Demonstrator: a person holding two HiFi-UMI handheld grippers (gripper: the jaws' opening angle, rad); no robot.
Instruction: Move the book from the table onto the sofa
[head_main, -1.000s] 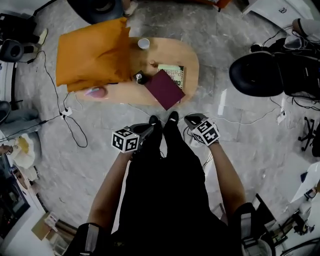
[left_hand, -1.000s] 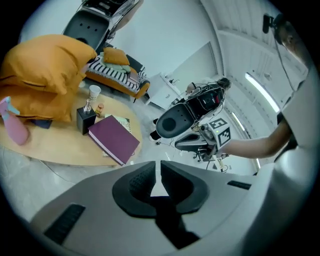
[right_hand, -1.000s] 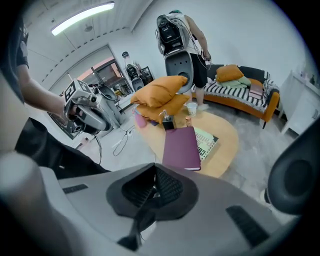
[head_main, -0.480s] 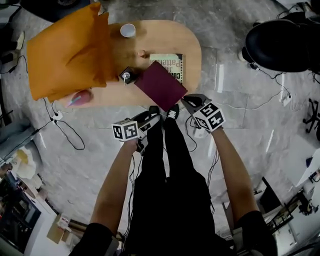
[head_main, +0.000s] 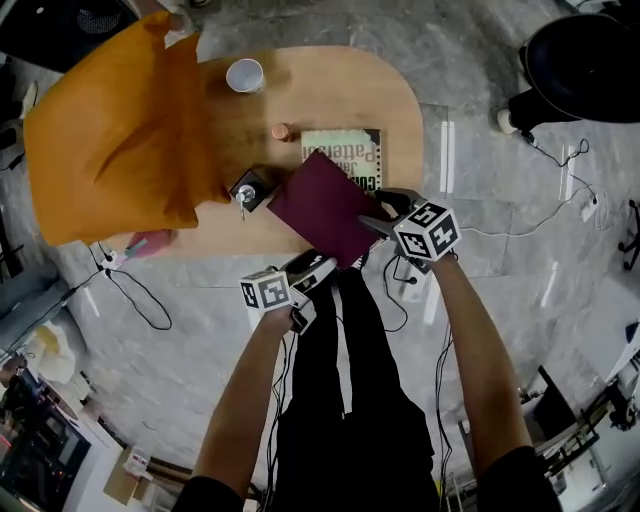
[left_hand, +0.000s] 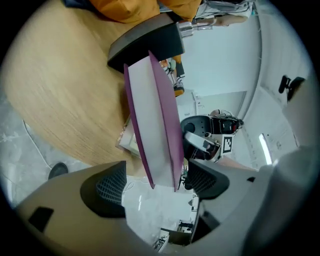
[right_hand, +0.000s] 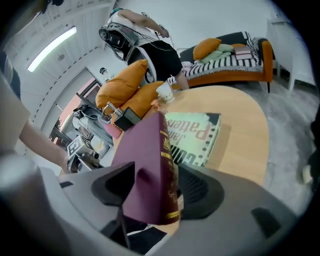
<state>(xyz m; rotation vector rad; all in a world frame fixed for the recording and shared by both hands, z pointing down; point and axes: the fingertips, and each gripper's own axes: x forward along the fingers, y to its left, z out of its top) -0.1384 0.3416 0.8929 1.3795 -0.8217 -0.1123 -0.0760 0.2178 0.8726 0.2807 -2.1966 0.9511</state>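
The left tool (head_main: 318, 268) is wide open. Its jaws have just been opening, and the page edge of the dark red book (head_main: 325, 205) stands between them. There is a gap on each side, so the pads do not press on it. The right tool (head_main: 385, 212) is wide open too, and its jaws have also just been opening. The book's spine, with gold print, stands between them in the right gripper view, and it is not squeezed.

The dark red book lies on the wooden counter (head_main: 330, 85). It sticks out over the counter's edge, toward both tools. Its far part rests on a green and white book (head_main: 350, 150) that lies flat, just past the right tool.

The counter is oval and light brown. Past the left tool sits a small black box (head_main: 250, 187), touching a big orange cushion (head_main: 110, 130) that covers that end of the counter. Farther off stand a white paper cup (head_main: 244, 75) and a small round brown thing (head_main: 282, 131).

The floor (head_main: 500, 280) is grey stone with thin cables (head_main: 140, 300) on it. A black chair (head_main: 585, 55) stands well off to the right tool's side. In the right gripper view, an orange sofa (right_hand: 235, 65) with a striped blanket waits far beyond the counter.
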